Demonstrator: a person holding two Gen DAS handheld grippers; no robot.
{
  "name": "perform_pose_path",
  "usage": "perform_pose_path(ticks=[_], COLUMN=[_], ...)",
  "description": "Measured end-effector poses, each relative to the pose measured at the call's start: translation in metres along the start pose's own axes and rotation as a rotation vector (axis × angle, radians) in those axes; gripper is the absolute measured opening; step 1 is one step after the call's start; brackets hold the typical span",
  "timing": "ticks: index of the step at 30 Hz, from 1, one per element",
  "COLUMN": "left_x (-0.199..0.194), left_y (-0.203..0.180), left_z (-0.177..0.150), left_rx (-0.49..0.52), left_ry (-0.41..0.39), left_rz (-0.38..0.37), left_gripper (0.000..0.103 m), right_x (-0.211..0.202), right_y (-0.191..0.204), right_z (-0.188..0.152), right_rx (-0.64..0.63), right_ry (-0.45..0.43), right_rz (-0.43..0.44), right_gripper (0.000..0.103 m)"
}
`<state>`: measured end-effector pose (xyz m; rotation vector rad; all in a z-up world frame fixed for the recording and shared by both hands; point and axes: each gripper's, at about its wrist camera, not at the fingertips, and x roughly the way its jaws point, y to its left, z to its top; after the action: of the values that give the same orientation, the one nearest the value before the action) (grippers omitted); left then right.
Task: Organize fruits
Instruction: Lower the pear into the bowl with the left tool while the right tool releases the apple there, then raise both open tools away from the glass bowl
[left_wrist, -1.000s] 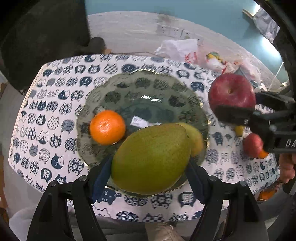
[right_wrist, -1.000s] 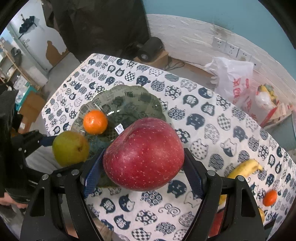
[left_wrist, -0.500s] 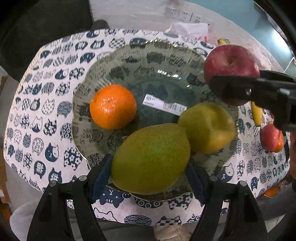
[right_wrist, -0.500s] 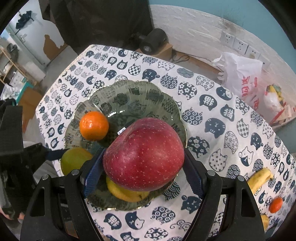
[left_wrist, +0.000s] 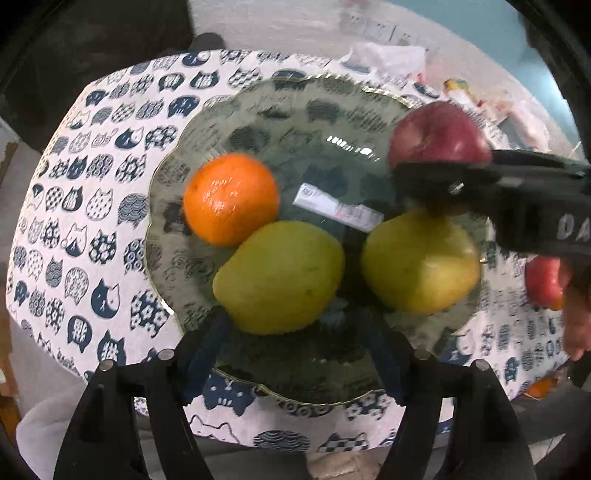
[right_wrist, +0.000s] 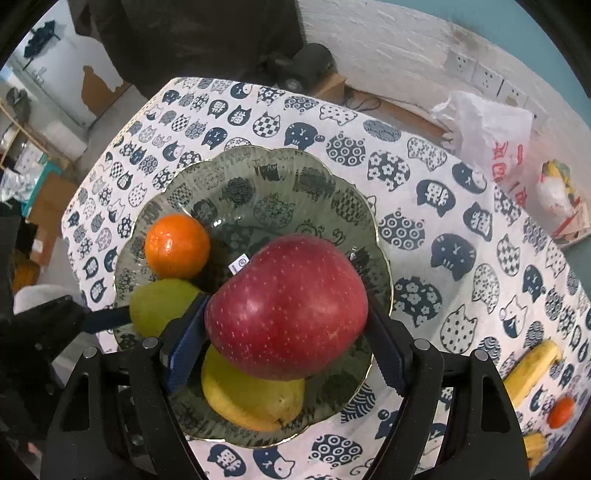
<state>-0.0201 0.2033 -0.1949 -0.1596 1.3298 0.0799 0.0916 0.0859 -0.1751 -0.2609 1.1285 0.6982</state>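
Observation:
A green glass plate (left_wrist: 314, 103) (right_wrist: 273, 170) lies on the cat-print tablecloth. On it are an orange (left_wrist: 231, 199) (right_wrist: 177, 245), a green pear (left_wrist: 279, 277) (right_wrist: 160, 306) and a yellow pear (left_wrist: 421, 264) (right_wrist: 251, 398). My left gripper (left_wrist: 295, 339) is open just behind the green pear, its fingers apart from it. My right gripper (right_wrist: 284, 332) is shut on a red apple (right_wrist: 288, 310) (left_wrist: 439, 134) and holds it over the plate's right side, above the yellow pear.
A banana (right_wrist: 532, 369) and a small orange (right_wrist: 561, 411) lie on the cloth at the right. A red fruit (left_wrist: 545, 282) shows beside the plate. A white plastic bag (right_wrist: 491, 140) and other clutter sit on the floor by the back wall.
My left gripper let go of the green pear onto the plate and drew back open. My right gripper carried the apple further over the plate and lower.

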Motion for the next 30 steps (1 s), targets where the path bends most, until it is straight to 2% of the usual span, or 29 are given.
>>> perform_pose_path(ticks=[5, 10, 22, 30], left_x=[0.0, -0.005, -0.021, -0.037], left_y=[0.004, 0.008, -0.007, -0.021], left_z=[-0.003, -0.001, -0.003, 0.0], left_rx=[-0.007, -0.004, 0.024, 0.04], left_ry=[0.006, -0.007, -0.034, -0.071], left_rz=[0.0, 0.003, 0.001, -0.002], left_gripper=[0.075, 0.075, 0.075, 0.075], right_x=[0.009, 0.008, -0.003, -0.035], right_y=[-0.009, -0.004, -0.003, -0.009], right_z=[-0.002, -0.006, -0.016, -0.024], right_rx=[0.051, 0.015, 0.001, 0.016], right_ry=[0.039, 0.047, 0.024, -0.032], right_rz=[0.022, 0.019, 0.04, 0.034], right_gripper=[0.082, 0.081, 0.079, 0.08])
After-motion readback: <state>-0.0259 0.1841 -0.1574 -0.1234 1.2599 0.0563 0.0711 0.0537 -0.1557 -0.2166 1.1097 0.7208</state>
